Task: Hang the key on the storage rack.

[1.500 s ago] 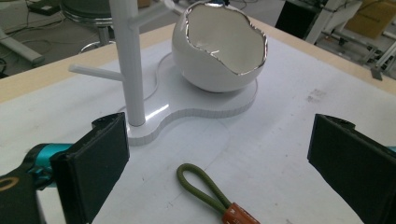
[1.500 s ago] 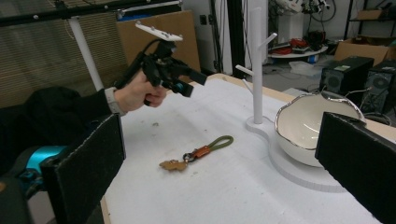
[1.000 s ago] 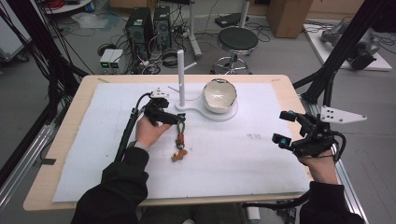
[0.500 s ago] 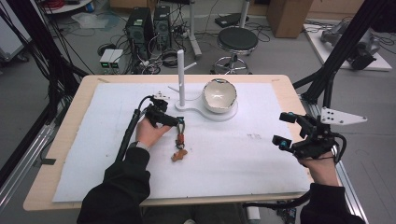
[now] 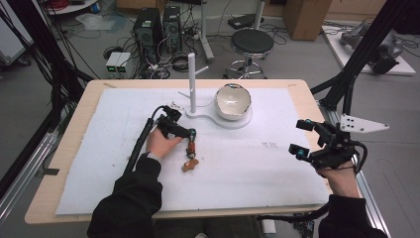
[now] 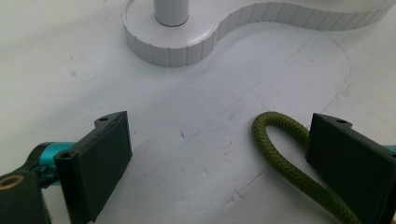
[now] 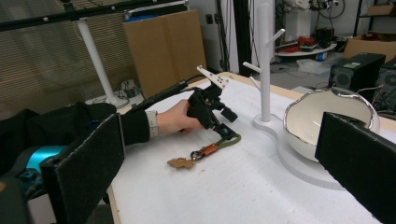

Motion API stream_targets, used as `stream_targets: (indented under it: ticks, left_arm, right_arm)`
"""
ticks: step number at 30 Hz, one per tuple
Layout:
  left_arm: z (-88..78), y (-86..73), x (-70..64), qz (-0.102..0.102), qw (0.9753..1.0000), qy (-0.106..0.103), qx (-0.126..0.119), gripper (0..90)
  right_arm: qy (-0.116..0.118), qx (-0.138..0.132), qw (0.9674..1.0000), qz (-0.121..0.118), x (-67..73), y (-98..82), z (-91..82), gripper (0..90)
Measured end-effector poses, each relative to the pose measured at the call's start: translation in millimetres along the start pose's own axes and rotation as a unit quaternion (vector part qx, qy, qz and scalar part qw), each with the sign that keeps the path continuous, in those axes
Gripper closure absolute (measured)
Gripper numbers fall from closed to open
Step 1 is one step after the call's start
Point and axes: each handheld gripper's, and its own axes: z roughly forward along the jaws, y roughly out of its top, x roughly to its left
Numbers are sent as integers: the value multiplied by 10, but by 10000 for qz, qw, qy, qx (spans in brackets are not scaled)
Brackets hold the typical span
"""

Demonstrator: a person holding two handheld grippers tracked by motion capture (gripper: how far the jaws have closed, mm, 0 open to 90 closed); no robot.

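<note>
Both jaws spread: left gripper point(image 5: 190, 133) straddles the keychain's olive cord loop point(image 6: 285, 156) lying on the surface near the white stand point(image 5: 192, 84), right gripper point(image 5: 302, 139) idle; cord's soft, light, floppy — pinch loop's top, w/ key point(image 5: 189, 164) dangling.

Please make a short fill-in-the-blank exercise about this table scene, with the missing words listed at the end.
1. The rope loop between the jaws of the left gripper is ____ in colour.
2. The white bowl sits on the same base as the white ____.
3. The jaws of the right gripper stand ____, holding nothing.

Missing words: green; post; open
</note>
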Motion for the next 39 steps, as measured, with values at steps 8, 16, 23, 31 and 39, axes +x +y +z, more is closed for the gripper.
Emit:
stream_targets:
  ticks: [8,16,23,31,39]
  left_arm:
    - [1,6,-65,231,9993,274,74,165]
    - [-34,35,-162,442,9990,-65,-1,673]
    - [-27,47,-220,546,9985,69,10,837]
    - [-135,101,-237,608,9981,32,-138,842]
    - [-658,279,-162,425,9939,-372,-944,843]
  right_arm:
    - [2,69,10000,18,5,-4,33,8]
    - [5,86,10000,40,8,-9,37,8]
    - [-41,109,9999,51,6,-14,51,8]
    - [-30,144,9999,73,-10,-22,52,8]
    - [-37,155,9999,55,-18,-29,78,8]
